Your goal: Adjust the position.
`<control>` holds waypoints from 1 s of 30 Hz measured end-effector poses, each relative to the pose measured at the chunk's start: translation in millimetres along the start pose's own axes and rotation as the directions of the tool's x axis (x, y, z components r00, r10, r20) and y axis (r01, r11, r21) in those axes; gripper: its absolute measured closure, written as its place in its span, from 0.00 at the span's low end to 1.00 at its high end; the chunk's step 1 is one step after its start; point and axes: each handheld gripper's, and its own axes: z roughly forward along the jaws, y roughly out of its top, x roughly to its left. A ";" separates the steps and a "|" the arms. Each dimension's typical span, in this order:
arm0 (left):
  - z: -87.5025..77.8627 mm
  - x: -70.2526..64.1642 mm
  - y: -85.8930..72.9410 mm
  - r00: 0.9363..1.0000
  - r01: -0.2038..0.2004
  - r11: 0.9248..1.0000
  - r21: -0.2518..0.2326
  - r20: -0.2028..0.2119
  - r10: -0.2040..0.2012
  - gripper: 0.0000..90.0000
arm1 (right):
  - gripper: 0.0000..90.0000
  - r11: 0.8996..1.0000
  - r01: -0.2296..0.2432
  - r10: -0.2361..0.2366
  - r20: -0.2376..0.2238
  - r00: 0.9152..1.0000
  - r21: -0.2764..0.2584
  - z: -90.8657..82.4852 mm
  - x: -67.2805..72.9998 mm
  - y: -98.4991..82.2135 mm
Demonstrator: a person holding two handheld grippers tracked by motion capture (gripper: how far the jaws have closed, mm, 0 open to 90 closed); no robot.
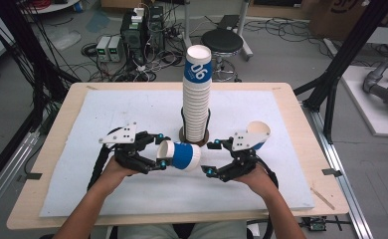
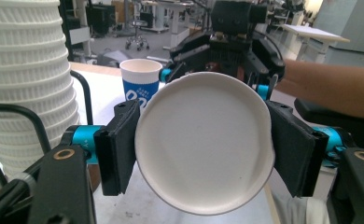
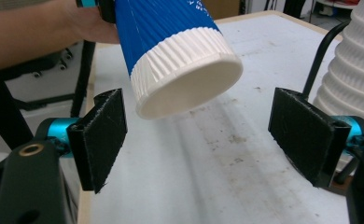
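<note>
High view gives us a white mat (image 1: 132,189) on the bench (image 1: 301,124), cables at 12 o'clock. Left tongs (image 1: 158,152) pinch a sideways cup (image 1: 180,155); right tongs (image 3: 196,140), spread, show its base.

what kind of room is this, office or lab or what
Most likely a robotics or data-collection lab, not an office. The wooden table stands among black frame struts, with electronics boxes and tangled cables on the floor behind it. The left gripper view also shows more workbenches farther back.
</note>
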 end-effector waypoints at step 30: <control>12.3 -6.4 -4.6 0.993 0.015 0.996 -0.093 0.119 -0.004 0.35 | 0.20 0.999 -0.035 0.031 -0.138 0.990 -0.030 24.0 9.4 -5.4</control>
